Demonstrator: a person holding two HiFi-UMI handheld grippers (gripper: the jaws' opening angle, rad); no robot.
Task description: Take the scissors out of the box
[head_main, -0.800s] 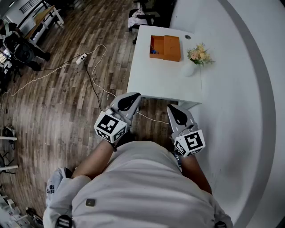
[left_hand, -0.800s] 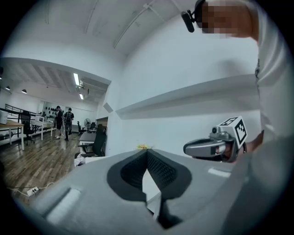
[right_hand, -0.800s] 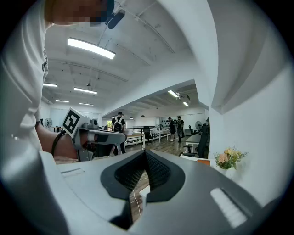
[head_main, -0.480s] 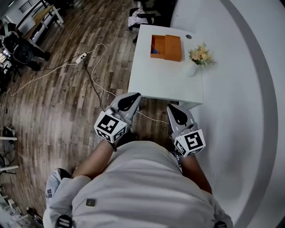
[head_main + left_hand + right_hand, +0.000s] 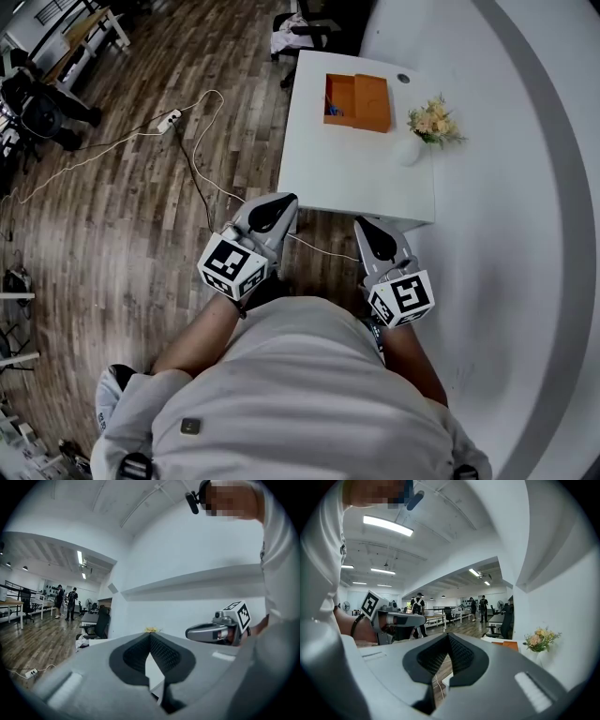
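Note:
An orange box (image 5: 357, 101) lies open at the far end of a white table (image 5: 356, 178). Something blue (image 5: 337, 109) shows in its left compartment, too small to tell as scissors. My left gripper (image 5: 286, 202) and right gripper (image 5: 367, 225) hang side by side short of the table's near edge, well away from the box. Both are shut and hold nothing. In the left gripper view the jaws (image 5: 150, 635) meet at the tip, with the right gripper (image 5: 220, 630) beside them. The right gripper view shows closed jaws (image 5: 449, 635) and the orange box (image 5: 510, 644) far ahead.
A white vase of flowers (image 5: 427, 127) stands on the table right of the box. A power strip (image 5: 172, 122) and cables lie on the wooden floor at left. An office chair (image 5: 300, 28) stands beyond the table. A curved white wall (image 5: 525, 187) runs along the right.
The table and box sit slightly further right and higher in the head view. Both grippers keep their places and stay shut.

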